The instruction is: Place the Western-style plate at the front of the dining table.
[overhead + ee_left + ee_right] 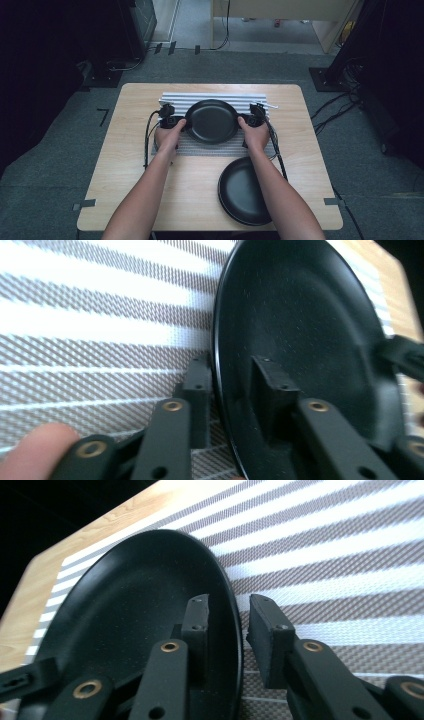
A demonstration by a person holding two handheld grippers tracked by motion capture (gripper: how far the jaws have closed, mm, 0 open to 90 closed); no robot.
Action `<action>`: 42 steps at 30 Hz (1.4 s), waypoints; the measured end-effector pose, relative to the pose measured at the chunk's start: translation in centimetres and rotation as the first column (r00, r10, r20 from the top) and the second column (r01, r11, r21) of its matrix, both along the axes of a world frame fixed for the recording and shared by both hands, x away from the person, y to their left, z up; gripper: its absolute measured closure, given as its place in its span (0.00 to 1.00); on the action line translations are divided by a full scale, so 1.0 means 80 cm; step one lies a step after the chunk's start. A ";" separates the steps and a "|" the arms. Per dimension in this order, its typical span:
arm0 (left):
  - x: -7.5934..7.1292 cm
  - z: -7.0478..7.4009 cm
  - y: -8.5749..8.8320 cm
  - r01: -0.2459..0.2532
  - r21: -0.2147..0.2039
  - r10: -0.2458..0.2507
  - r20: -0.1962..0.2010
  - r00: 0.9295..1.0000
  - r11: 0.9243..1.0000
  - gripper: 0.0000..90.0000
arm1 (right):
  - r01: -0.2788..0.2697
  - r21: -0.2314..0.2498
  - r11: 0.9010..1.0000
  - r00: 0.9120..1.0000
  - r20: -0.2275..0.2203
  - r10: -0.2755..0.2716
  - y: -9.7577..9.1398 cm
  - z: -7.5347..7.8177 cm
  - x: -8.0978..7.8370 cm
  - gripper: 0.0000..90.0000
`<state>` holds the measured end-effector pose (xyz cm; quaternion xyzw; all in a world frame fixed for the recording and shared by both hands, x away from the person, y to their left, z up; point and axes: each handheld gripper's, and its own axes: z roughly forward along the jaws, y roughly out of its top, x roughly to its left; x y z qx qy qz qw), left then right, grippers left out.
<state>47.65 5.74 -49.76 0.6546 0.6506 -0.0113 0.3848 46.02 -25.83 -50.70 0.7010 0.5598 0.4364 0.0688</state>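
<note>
A black plate (212, 121) is over the striped placemat (210, 149), held at both sides. My left gripper (181, 122) is shut on its left rim; in the left gripper view (231, 370) one jaw is under the rim and the other presses the plate's (310, 340) inner wall. On the opposite side my right gripper (245, 121) is shut on the right rim. In the right gripper view (227, 607) one jaw is inside the plate (135, 610) and the other just outside its edge. I cannot tell whether the plate rests on the mat (340, 555) or hangs just above it.
A second black plate (240, 192) lies on the wooden table (130, 175) near the front right, partly under the person's right forearm. The mat (90, 325) covers the table's back middle. Cables trail from both grippers toward the front edge.
</note>
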 end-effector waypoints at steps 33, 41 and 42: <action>-0.093 0.061 0.001 0.107 0.055 -0.115 0.197 0.974 0.993 0.13 | -0.187 -0.261 0.947 0.968 0.113 0.223 -0.033 0.046 -0.075 0.36; -0.117 0.064 0.008 0.129 0.057 -0.138 0.212 0.967 0.990 0.13 | -0.194 -0.274 0.942 0.966 0.117 0.232 -0.050 0.043 -0.100 0.36; -0.120 0.065 0.010 0.136 0.058 -0.145 0.215 0.966 0.989 0.13 | -0.195 -0.272 0.942 0.965 0.116 0.234 -0.052 0.043 -0.103 0.36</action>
